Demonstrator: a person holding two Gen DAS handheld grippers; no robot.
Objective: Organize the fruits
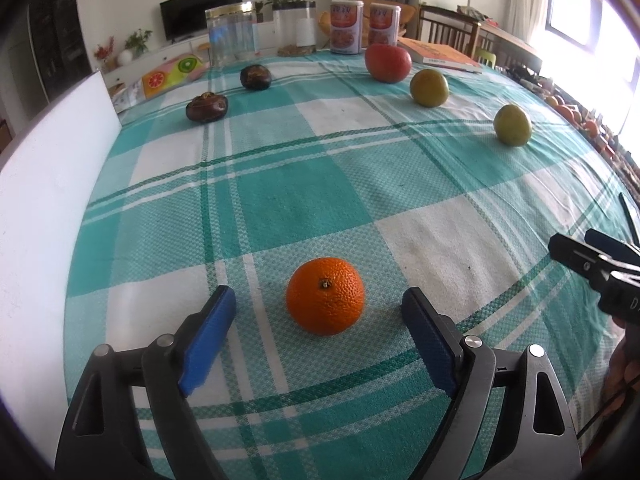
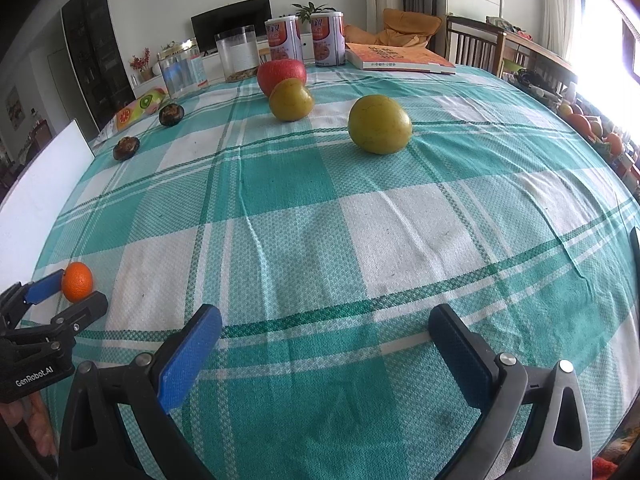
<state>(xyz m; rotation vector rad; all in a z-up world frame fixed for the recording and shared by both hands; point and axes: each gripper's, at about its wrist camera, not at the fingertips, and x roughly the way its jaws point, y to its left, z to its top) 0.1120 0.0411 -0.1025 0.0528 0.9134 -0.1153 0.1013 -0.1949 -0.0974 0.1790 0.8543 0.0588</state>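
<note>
L tongs (image 1: 320, 312) & R tongs (image 2: 325, 326) both wide open, angled down, pads clear of everything

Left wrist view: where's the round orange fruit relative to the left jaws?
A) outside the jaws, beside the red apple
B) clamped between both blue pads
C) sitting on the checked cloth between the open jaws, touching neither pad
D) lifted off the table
C: the round orange fruit rests on the green-and-white checked tablecloth with visible gaps to both blue pads of the left gripper, jaws spread wide.
</note>
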